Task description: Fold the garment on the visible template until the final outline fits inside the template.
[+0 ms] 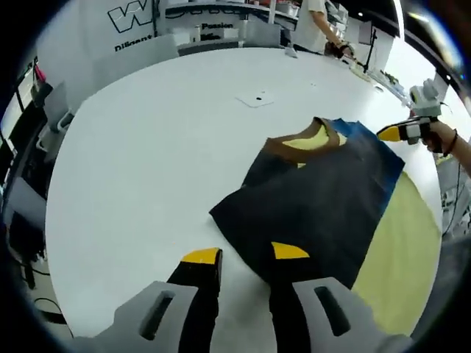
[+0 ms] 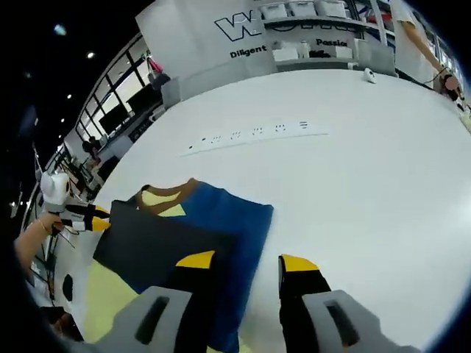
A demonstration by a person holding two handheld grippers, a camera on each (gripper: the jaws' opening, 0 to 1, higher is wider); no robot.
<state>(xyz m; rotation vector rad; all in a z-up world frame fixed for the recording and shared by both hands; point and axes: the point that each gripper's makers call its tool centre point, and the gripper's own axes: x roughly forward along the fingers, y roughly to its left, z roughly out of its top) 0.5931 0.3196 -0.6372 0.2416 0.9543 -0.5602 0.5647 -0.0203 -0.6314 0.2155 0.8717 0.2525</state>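
Left gripper view: the left tool (image 1: 246, 254) stands with its jaws apart, yellow tips just over the near corner of the garment (image 1: 316, 198), nothing clamped between them as far as can be seen. The garment is a dark top with a brown collar and a blue part at the far right side, folded over and lying partly on the pale yellow template (image 1: 401, 250), which sticks out at the right and near side. Both lie on the white round counter (image 1: 147, 162). The right tool (image 1: 401, 132), held in a hand (image 1: 440, 136), is at the garment's far right edge by the blue part; whether it touches the cloth can't be told. A small flat square piece (image 1: 255, 98) lies farther out on the counter. A person (image 1: 316, 26) stands at the far edge. Right gripper view: the right tool (image 2: 246, 261) is open, jaws apart, left tip over the blue edge of the garment (image 2: 213, 220), right tip over bare counter (image 2: 353, 162), holding nothing. The template (image 2: 110, 294) shows at the near left under the garment. The left tool (image 2: 88, 217) is at the garment's left side. A long white strip (image 2: 254, 136) lies across the counter beyond the garment. A wall sign (image 2: 243, 33) with lettering stands behind.
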